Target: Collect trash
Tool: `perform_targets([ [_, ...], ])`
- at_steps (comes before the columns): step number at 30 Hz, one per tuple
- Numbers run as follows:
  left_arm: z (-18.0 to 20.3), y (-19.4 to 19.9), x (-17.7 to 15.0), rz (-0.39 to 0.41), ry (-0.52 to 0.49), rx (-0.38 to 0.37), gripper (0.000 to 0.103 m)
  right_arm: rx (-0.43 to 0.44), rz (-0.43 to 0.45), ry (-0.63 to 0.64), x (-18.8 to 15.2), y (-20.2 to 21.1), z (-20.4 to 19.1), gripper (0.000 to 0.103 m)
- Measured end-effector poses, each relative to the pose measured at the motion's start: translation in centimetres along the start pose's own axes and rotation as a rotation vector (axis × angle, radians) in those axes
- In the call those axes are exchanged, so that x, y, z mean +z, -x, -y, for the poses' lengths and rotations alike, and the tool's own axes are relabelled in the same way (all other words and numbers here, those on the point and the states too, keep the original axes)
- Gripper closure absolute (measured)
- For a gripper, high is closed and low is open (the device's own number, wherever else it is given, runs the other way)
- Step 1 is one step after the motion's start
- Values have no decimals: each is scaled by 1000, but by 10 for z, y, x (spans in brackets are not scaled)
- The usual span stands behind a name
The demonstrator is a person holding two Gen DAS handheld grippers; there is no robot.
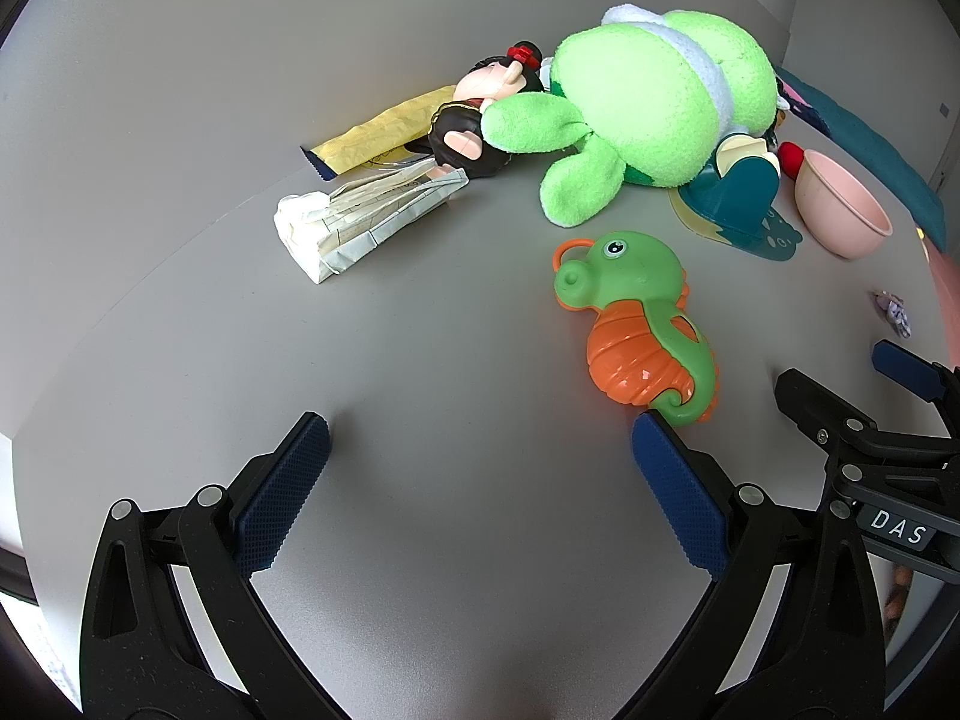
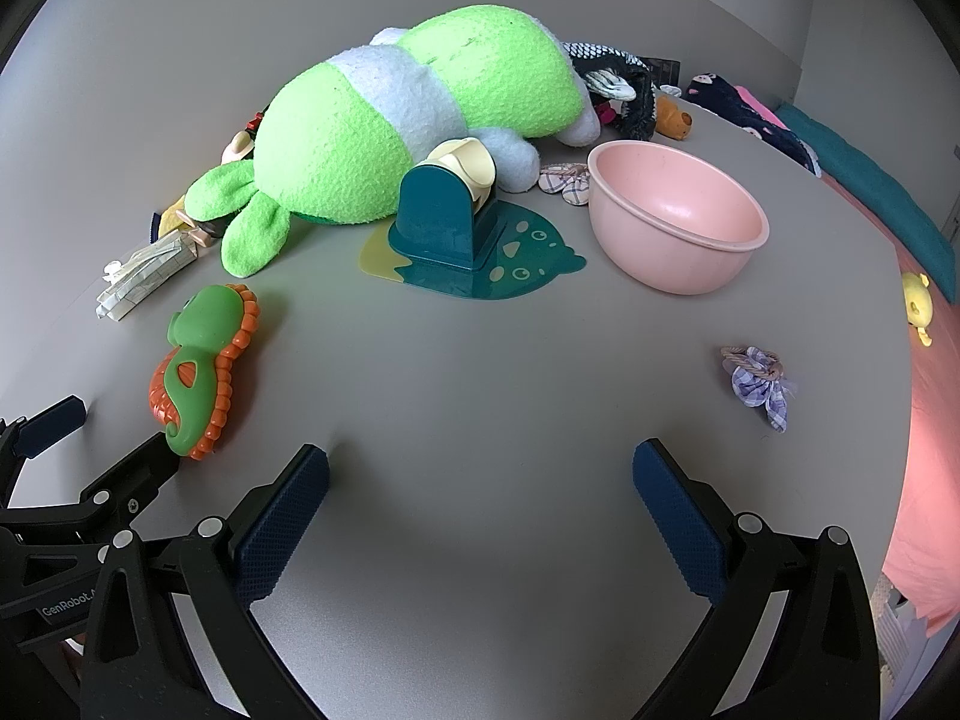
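Observation:
A crumpled white paper wrapper [image 1: 360, 219] lies on the grey table [image 1: 420, 372], left of centre; it also shows in the right wrist view [image 2: 147, 276]. A yellow snack packet [image 1: 378, 132] lies behind it, partly under a doll. My left gripper [image 1: 480, 447] is open and empty, low over the table in front of the wrapper, its right pad by a green and orange seahorse toy [image 1: 648, 324]. My right gripper [image 2: 480, 483] is open and empty over bare table; it also shows in the left wrist view [image 1: 840, 384].
A big green plush frog [image 2: 408, 120], a doll [image 1: 480, 114], a teal stand on a mat [image 2: 444, 222], a pink bowl [image 2: 678, 222], a purple fabric bow [image 2: 759, 384], a yellow toy [image 2: 917, 303] and dark clothes [image 2: 750, 108] crowd the back and right.

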State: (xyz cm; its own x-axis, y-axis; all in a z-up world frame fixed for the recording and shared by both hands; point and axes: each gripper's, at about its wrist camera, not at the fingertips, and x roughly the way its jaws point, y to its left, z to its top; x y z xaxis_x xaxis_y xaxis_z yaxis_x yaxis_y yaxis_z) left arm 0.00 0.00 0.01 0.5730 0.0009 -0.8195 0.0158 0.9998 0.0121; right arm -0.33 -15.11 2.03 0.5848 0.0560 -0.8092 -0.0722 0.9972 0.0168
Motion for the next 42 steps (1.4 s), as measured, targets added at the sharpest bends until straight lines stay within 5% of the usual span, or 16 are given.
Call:
perform_targets([
  [30, 1, 1, -1, -2, -6, -4, 5, 14, -11, 8, 1, -1, 1, 2],
  [34, 4, 19, -4, -2, -22, -31, 5, 74, -34, 25, -1, 11, 4, 2],
  [42, 17, 67, 29, 100, -67, -17, 5, 121, 93, 107, 14, 75, 30, 2],
])
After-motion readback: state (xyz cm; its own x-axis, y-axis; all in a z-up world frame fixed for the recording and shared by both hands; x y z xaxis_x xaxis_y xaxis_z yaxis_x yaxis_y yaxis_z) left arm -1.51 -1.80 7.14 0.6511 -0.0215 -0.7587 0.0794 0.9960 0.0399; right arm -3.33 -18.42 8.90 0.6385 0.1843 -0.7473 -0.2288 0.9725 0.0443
